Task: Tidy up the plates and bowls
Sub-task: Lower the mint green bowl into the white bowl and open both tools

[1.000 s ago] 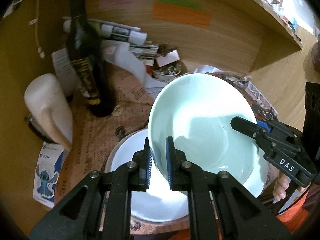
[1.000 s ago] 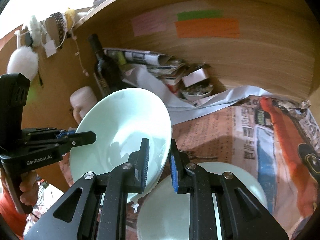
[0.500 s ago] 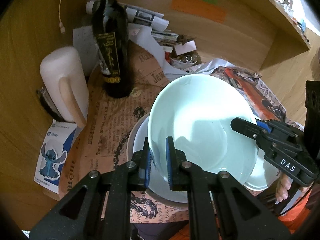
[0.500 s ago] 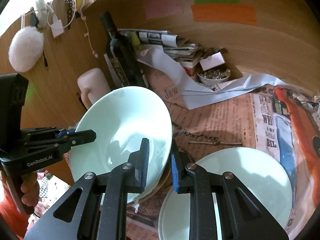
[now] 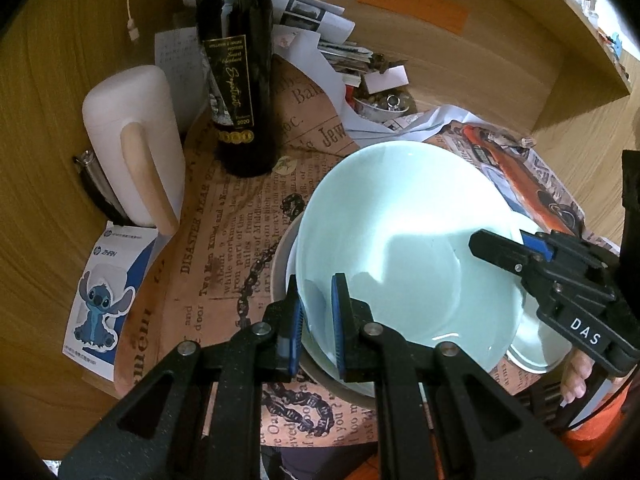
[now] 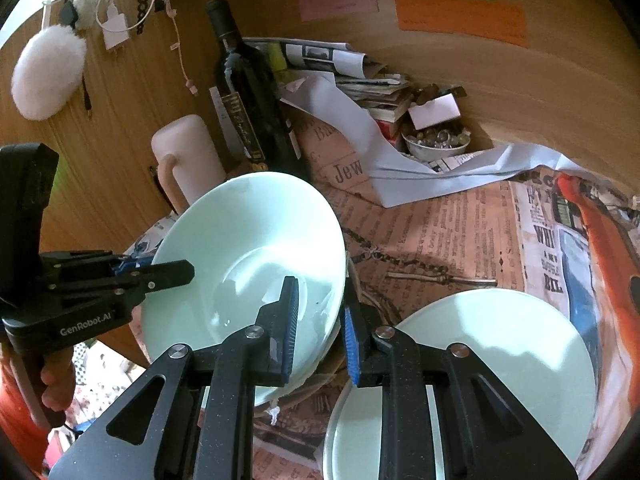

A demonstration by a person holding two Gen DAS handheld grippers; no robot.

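A pale green bowl [image 5: 400, 248] hangs tilted just above a grey-rimmed dish [image 5: 278, 280] on the newspaper. My left gripper [image 5: 318, 320] is shut on the bowl's near rim. From the right, my right gripper [image 5: 492, 248] pinches the opposite rim. In the right wrist view the same bowl [image 6: 248, 240] has its right edge between the blue pads of my right gripper [image 6: 320, 328], and the left gripper [image 6: 168, 276] holds its left side. A pale green plate [image 6: 500, 352] lies flat to the right of the bowl; in the left wrist view only the plate's edge [image 5: 532, 352] shows past the bowl.
A dark wine bottle [image 5: 236, 80] and a white jug [image 5: 132, 140] stand at the back left. Folded papers and a small bowl of trinkets [image 6: 436, 144] fill the back corner. Wooden walls close in the left and back. A cartoon card [image 5: 100, 300] lies at the left.
Both grippers have carried the bowl down and forward, closer to the dish beneath it. The bottle and jug now appear nearer, and more of the plate shows.
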